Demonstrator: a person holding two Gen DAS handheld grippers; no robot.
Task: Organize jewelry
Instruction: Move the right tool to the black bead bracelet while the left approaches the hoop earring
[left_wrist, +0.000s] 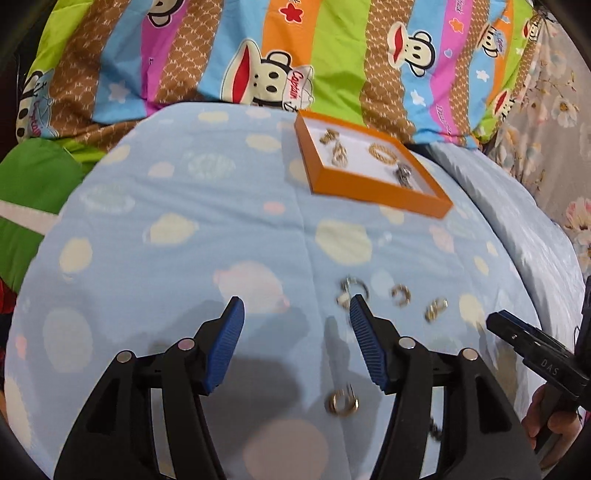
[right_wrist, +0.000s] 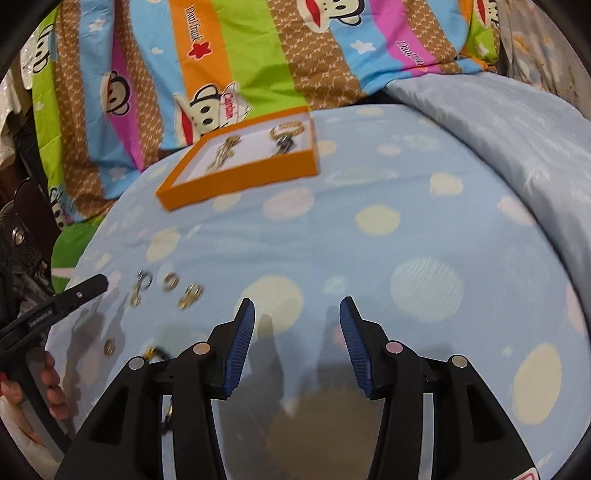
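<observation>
An orange tray (left_wrist: 376, 192) with a white floor lies on the light-blue bedspread and holds several gold and dark pieces; it also shows in the right wrist view (right_wrist: 236, 181). Loose jewelry lies nearer: a silver ring piece (left_wrist: 351, 290), a gold cuff (left_wrist: 400, 295), a gold piece (left_wrist: 436, 309) and gold hoops (left_wrist: 341, 402). My left gripper (left_wrist: 295, 314) is open and empty above the spread, left of the loose pieces. My right gripper (right_wrist: 297, 314) is open and empty; the loose pieces (right_wrist: 190, 295) lie to its left.
A striped cartoon-monkey quilt (left_wrist: 258, 55) lies bunched behind the tray. A pale-blue pillow (right_wrist: 498, 122) lies at the right. The right gripper's finger (left_wrist: 532, 347) reaches in from the right edge of the left wrist view. A dark piece (right_wrist: 157, 352) lies by the right gripper's left finger.
</observation>
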